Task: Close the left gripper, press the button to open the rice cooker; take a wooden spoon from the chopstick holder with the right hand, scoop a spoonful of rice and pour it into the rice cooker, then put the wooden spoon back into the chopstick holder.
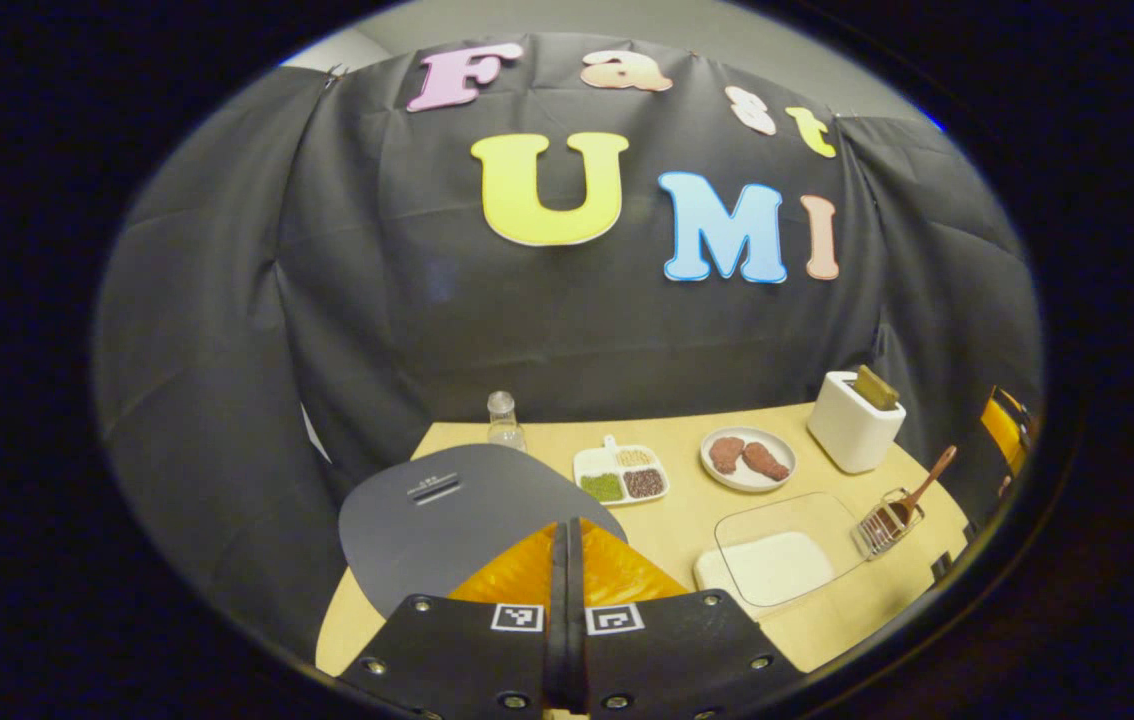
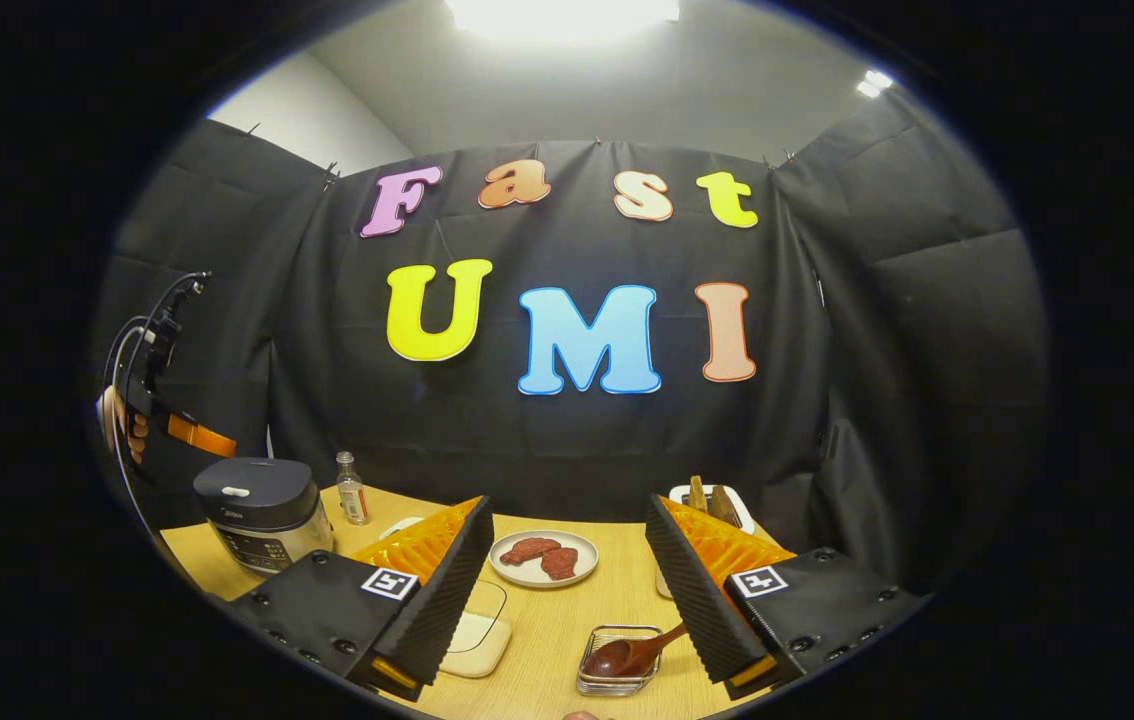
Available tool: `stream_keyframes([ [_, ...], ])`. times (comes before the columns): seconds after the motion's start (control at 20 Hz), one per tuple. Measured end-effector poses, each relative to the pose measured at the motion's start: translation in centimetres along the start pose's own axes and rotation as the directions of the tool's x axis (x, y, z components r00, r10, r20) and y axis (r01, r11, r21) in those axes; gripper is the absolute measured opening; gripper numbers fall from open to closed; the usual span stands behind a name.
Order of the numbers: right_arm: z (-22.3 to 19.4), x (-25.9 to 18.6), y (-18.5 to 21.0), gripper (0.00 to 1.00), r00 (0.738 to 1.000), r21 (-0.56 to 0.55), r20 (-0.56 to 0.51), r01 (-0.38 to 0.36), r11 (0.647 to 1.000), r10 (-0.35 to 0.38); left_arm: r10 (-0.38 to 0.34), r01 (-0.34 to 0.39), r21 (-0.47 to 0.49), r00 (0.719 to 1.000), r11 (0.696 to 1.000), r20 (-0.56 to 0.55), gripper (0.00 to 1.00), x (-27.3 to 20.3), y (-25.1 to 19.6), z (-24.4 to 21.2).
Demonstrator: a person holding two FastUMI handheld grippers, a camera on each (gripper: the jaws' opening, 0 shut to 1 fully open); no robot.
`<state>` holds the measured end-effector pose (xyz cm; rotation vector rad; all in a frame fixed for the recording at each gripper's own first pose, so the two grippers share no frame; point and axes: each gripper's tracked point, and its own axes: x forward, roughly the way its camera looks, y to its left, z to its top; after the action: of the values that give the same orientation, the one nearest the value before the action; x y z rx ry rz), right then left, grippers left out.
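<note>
Left gripper (image 1: pixel 567 560) had its fingers pressed together, holding nothing, poised above the rice cooker (image 1: pixel 457 510), whose dark lid was down. In the right gripper view the cooker sat at the table's near left corner, with the left gripper and the hand holding it raised above it. Right gripper (image 2: pixel 567 590) was spread wide and empty, hanging over the table (image 2: pixel 547 640). The wooden spoon (image 2: pixel 632 655) lay tilted in the wire chopstick holder (image 2: pixel 617 662), just below the right finger. A lidded container of rice (image 1: pixel 777 560) sat beside the holder. Behind stood a plate of meat (image 2: pixel 544 557), a divided tray of grains (image 1: pixel 621 474), a small bottle (image 2: pixel 352 490) and a white toaster (image 1: pixel 855 420), probably holding bread. Open tabletop lay between holder and cooker; the holder sat close to the table's edge.
</note>
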<state>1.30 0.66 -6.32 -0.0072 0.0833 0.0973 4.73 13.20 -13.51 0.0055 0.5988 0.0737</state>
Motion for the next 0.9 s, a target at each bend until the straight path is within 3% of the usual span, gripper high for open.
stream_keyframes([
  [0.2,-0.7,-0.1,0.1,0.98,1.0,-0.006,-0.014,-0.002,1.0,0.002,-0.027,0.022,-0.061,0.996,0.998,-0.086,0.01,1.8,0.6,-3.3],
  [0.6,-1.9,-0.1,-0.8,0.98,0.999,0.029,-0.041,0.008,1.0,-0.006,0.013,-0.021,-0.051,0.989,0.998,-0.151,0.01,3.2,2.3,-5.8],
  [0.9,-2.5,0.4,-2.1,0.98,0.999,0.071,-0.038,0.031,0.997,-0.029,0.001,-0.004,-0.026,0.99,1.0,-0.142,0.0,2.9,2.1,-6.8],
])
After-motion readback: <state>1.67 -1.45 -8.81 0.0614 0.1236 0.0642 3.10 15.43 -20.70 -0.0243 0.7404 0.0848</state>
